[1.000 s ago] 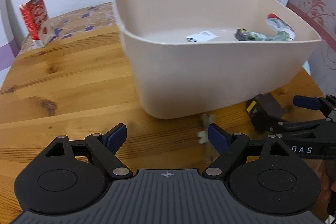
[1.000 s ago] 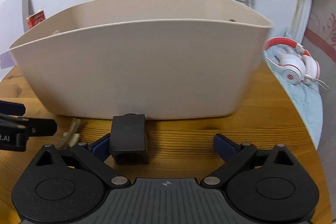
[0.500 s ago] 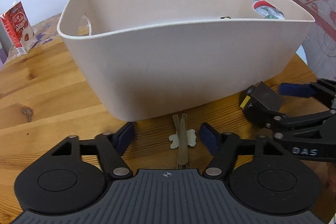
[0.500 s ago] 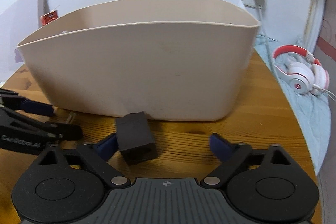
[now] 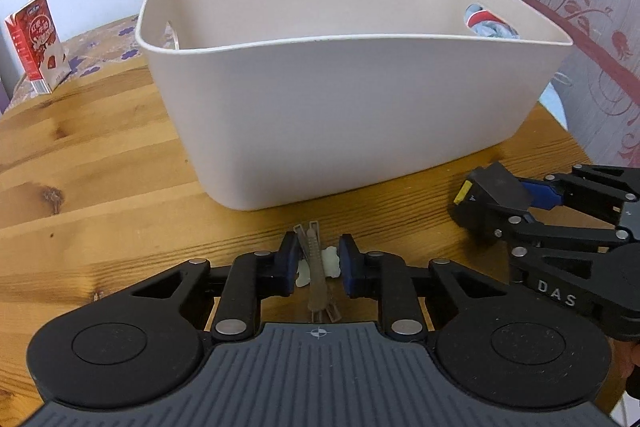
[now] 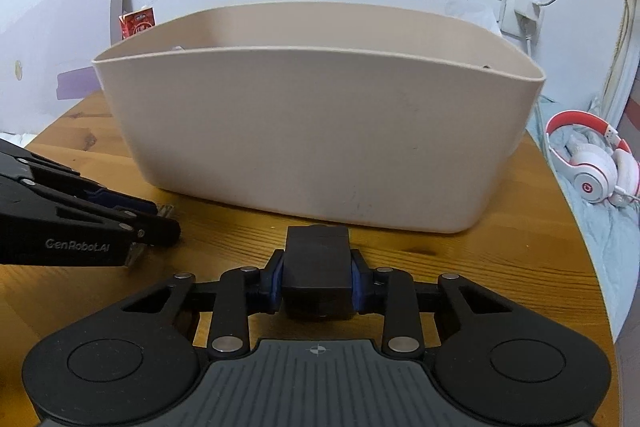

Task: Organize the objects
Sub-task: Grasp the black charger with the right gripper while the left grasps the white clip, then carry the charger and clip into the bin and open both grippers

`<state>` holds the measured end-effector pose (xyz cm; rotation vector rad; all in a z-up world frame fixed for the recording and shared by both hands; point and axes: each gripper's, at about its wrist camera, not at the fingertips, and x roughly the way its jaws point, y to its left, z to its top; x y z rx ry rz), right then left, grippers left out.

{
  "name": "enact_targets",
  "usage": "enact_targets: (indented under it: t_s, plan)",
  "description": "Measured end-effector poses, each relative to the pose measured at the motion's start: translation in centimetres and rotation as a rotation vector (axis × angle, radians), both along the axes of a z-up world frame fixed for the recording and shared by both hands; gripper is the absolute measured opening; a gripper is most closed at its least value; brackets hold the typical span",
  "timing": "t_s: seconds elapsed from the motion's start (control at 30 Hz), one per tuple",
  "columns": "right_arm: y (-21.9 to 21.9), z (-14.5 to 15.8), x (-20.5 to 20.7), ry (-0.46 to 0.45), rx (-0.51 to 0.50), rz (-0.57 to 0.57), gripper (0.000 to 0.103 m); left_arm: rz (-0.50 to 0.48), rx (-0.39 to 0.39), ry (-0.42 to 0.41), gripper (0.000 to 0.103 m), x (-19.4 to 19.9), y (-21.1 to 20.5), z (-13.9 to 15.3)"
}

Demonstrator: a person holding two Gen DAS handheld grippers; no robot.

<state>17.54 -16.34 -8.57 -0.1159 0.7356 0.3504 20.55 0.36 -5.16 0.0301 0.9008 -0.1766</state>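
A big beige plastic bin [image 5: 360, 99] stands on the round wooden table [image 5: 100, 163]; it also fills the right wrist view [image 6: 320, 131]. My left gripper [image 5: 319, 263] has closed in on a small translucent hair clip [image 5: 316, 267] with a pale flower, lying on the table in front of the bin. My right gripper [image 6: 318, 281] is shut on a black box [image 6: 318, 275] with a yellow label, also seen in the left wrist view [image 5: 490, 199]. The two grippers sit side by side.
A red milk carton [image 5: 36, 45] stands at the table's far left. Red and white headphones [image 6: 588, 163] lie on cloth beyond the right edge. Some items [image 5: 490, 23] lie inside the bin. A wall socket with a cable [image 6: 524, 11] is behind.
Both grippers have closed: the left around the hair clip, the right onto the black box, which now sits square between its fingers.
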Motion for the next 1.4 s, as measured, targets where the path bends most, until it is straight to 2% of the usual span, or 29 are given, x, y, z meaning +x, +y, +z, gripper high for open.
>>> enact_targets:
  t_s: [0.23,0.33,0.57,0.73,0.87,1.03,1.2,1.4]
  plan:
    - [-0.3,2.8,-2.2,-0.049,0.016,0.002,0.03,-0.01,-0.034,-0.037,0.021,-2.0,0.7,2.4]
    - [-0.7,4.5,-3.0,-0.076,0.04,-0.003,0.03,-0.029,-0.037,-0.084,0.021,-2.9,0.9,4.6]
    - [-1.6,9.8,-3.9,-0.202,0.075,-0.004,0.03,-0.076,-0.035,-0.228,0.021,-4.6,0.6,10.7]
    - [-1.9,12.7,-2.4,-0.272,0.071,-0.011,0.03,-0.075,-0.009,-0.287,0.021,-2.0,-0.2,13.0]
    - [-2.0,13.7,0.2,-0.289,0.055,-0.024,0.03,-0.056,0.026,-0.276,0.021,2.2,-0.9,12.6]
    - [-1.9,13.3,3.8,-0.267,0.054,-0.049,0.03,-0.035,0.066,-0.205,0.021,7.2,-1.9,10.7]
    - [-1.8,10.8,7.3,-0.176,0.079,-0.052,0.03,-0.043,0.105,-0.098,0.022,10.1,-2.4,8.0]
    - [-1.1,7.5,9.5,-0.083,0.021,-0.056,0.03,-0.034,0.092,0.002,0.022,11.3,-2.4,5.6]
